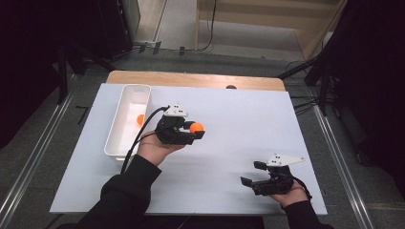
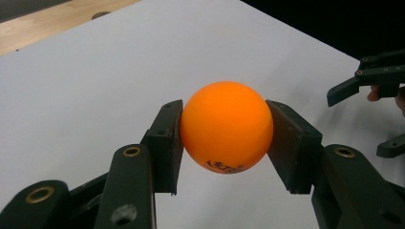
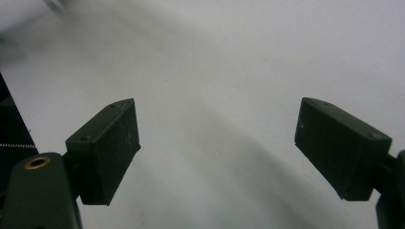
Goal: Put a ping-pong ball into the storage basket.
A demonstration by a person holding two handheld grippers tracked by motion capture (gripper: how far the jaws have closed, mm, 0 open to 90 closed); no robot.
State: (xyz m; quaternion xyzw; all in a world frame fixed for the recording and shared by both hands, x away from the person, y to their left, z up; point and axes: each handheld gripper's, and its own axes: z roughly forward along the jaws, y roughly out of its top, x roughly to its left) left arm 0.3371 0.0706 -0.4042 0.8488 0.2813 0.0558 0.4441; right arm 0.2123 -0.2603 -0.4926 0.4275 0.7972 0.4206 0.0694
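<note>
**Left gripper clamped on an orange ball above the white sheet**

Nearest the person, the right gripper lies low over the white sheet, held in a hand at the near right corner. Its jaws stand wide apart with nothing between them; in the right gripper view the two black pads frame only bare white surface.

Farther out and to the left, the left gripper is held in the person's left hand, a dark sleeve running back from it toward the near edge. Its jaws are closed on an orange ball; in the left gripper view one pad presses each side of the ball, which sits between the jaw tips with dark print on its underside. In the high view the ball shows at the tip of the gripper, pointing toward the right side of the sheet. The right gripper shows off to the side beyond the ball, well apart from it.

Just beyond and to the left of the left gripper stands a white bin, long and narrow. A second orange ball lies inside it, near the wall closest to the gripper.

Farthest off, the wooden table edge runs behind the sheet.
</note>
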